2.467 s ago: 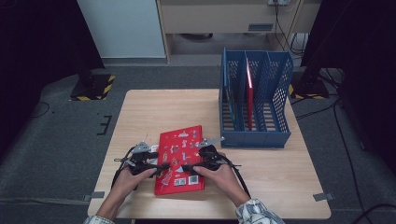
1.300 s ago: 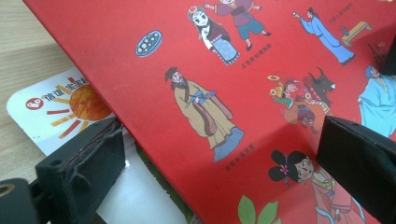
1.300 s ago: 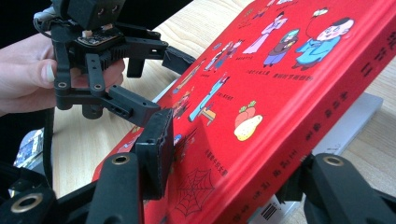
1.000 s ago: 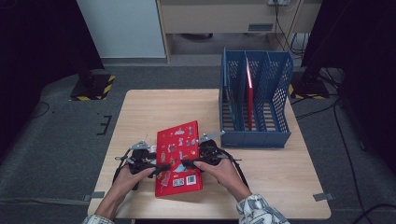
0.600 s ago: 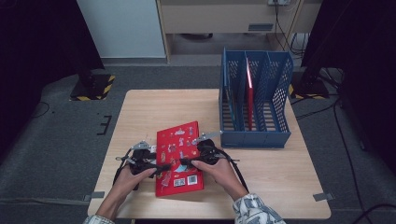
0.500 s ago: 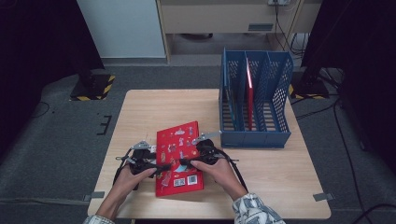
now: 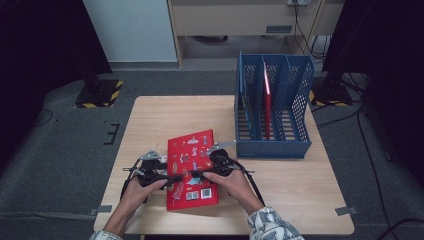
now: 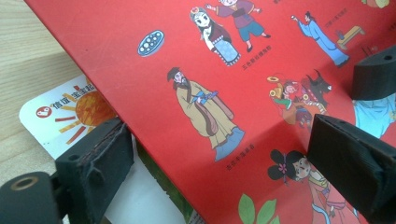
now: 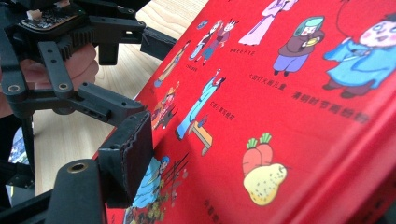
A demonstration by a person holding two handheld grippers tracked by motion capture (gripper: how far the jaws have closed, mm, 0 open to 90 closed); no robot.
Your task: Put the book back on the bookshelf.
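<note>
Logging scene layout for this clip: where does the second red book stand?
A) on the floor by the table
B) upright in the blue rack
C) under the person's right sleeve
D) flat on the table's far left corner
B: a thin red book stands upright in a slot of the blue rack at the table's right.

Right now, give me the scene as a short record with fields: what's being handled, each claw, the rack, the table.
item in hand: red picture book, front cover lifted at an angle
left claw: open, one jaw under the cover, one over it
right claw: on the book's cover; grip cannot be told
rack: blue file rack, a red book standing in a middle slot
table: wooden table
</note>
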